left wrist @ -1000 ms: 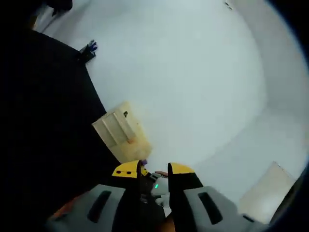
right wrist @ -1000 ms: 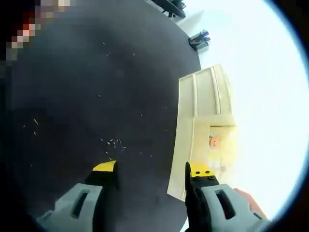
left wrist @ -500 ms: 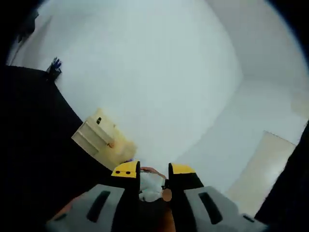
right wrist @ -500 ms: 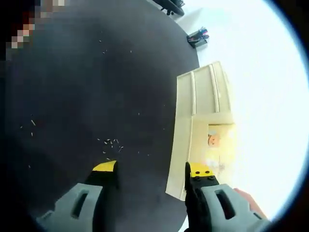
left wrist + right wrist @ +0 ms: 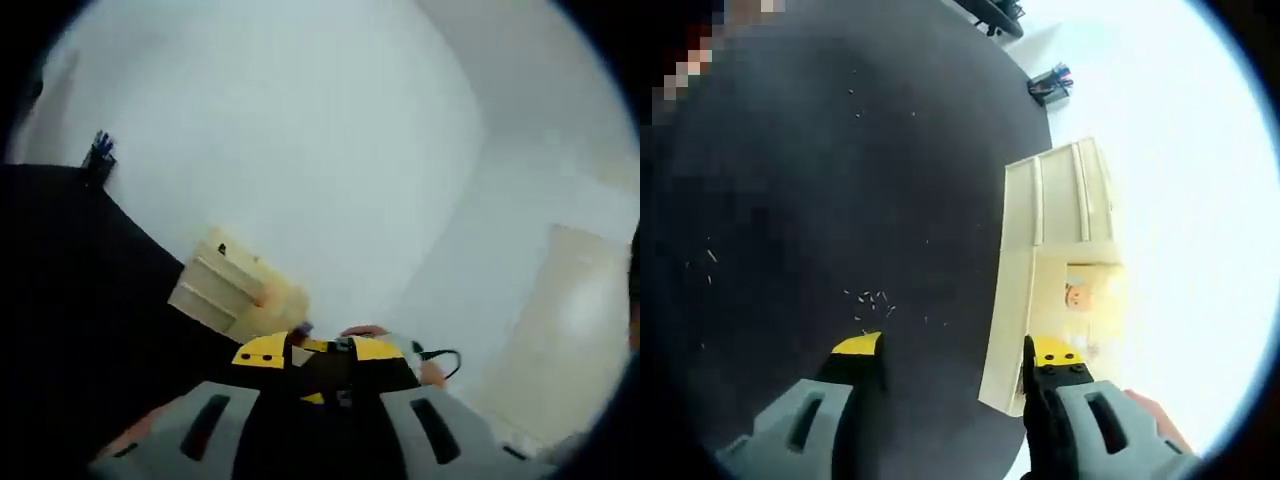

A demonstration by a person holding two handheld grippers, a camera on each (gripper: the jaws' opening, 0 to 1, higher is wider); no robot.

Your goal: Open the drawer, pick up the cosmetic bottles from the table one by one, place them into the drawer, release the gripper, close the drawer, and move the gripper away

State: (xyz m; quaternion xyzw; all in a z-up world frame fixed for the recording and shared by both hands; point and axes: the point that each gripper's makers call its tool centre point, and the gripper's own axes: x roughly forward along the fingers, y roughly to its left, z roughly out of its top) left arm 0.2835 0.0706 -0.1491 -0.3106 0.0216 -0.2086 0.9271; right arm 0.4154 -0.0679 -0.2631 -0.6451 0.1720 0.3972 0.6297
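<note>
In the right gripper view a cream drawer unit point(image 5: 1058, 195) stands at the edge of the black round table point(image 5: 820, 180). One drawer point(image 5: 1080, 300) is pulled out, with a small item bearing an orange mark point(image 5: 1076, 295) inside. My right gripper point(image 5: 955, 355) is open, its right jaw at the drawer's front corner, with nothing between the jaws. In the left gripper view the drawer unit point(image 5: 232, 285) appears small and far off. My left gripper point(image 5: 320, 349) holds its jaws a narrow gap apart, with nothing gripped. Beyond that gap lie a dark gripper part with yellow tips point(image 5: 316, 346) and a hand point(image 5: 365, 331).
A dark pen holder point(image 5: 1050, 84) stands on the table behind the drawer unit; it is the pen holder point(image 5: 98, 160) in the left gripper view too. Pale specks point(image 5: 868, 297) litter the table. A hand point(image 5: 1150, 410) is at the lower right. A cream board point(image 5: 580, 330) leans against the white wall.
The left gripper view has swung, so the drawer unit sits elsewhere in it. A dark, yellow-tipped part now shows between its jaws instead of a white one. The right gripper has barely moved.
</note>
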